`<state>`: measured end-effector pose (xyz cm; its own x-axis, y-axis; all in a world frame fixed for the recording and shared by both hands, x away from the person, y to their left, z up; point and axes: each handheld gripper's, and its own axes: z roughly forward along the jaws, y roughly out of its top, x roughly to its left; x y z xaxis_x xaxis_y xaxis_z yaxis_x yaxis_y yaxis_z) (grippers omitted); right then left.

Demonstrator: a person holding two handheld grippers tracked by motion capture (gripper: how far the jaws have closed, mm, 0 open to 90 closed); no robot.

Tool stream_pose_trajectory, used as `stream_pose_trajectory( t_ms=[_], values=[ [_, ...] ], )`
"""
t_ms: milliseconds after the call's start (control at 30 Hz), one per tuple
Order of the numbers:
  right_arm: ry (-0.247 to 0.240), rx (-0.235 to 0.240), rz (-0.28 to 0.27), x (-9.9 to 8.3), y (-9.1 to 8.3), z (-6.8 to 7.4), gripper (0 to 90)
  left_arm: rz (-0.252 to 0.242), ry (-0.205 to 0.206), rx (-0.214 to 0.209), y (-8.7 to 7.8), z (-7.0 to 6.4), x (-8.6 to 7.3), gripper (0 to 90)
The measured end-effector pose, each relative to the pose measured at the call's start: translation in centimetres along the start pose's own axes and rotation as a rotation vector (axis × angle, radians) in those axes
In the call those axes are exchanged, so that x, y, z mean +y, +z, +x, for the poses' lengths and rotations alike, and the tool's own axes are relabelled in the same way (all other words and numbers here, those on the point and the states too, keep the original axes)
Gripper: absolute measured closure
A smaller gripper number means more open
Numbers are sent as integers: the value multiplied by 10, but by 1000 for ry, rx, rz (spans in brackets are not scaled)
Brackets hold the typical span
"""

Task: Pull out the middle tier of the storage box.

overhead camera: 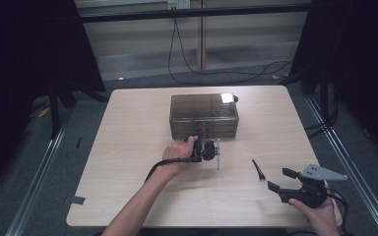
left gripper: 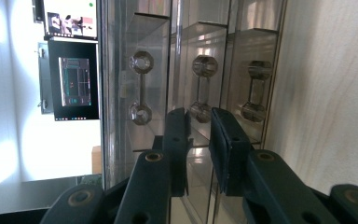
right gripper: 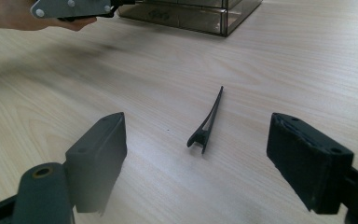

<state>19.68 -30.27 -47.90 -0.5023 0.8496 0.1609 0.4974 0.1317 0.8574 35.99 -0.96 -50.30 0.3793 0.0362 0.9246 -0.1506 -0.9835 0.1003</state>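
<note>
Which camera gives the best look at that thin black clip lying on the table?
The right gripper view: the black clip lies large and sharp on bare wood between the open right gripper jaws. The high view shows it as a small sliver near that gripper.

The smoky transparent plastic drawer box [overhead camera: 204, 115] looks glossy, with clear faceted plastic handles [left gripper: 141, 87]. The pale wood-grain table [overhead camera: 138, 147] is smooth and matt. The thin black plastic hair clip [right gripper: 207, 124] is matt. The black jaws of both grippers look like matt plastic.
</note>
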Motion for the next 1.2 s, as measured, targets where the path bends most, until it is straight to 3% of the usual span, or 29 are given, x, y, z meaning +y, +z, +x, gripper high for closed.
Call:
stream_pose_trajectory(
  t_ms=[467, 800, 867, 1200],
  values=[
    [-2, 14, 3, 0, 0, 0, 198, 7, 29, -18, 5, -2, 3, 785],
    [3, 21, 5, 0, 0, 0, 196, 5, 22, -16, 8, -2, 6, 781],
    [3, 22, 5, 0, 1, 0, 196, 14, 45, -14, 8, -2, 7, 775],
    [5, 26, 6, 0, 1, 0, 196, 24, 66, -9, 9, -2, 8, 791]
  ],
)
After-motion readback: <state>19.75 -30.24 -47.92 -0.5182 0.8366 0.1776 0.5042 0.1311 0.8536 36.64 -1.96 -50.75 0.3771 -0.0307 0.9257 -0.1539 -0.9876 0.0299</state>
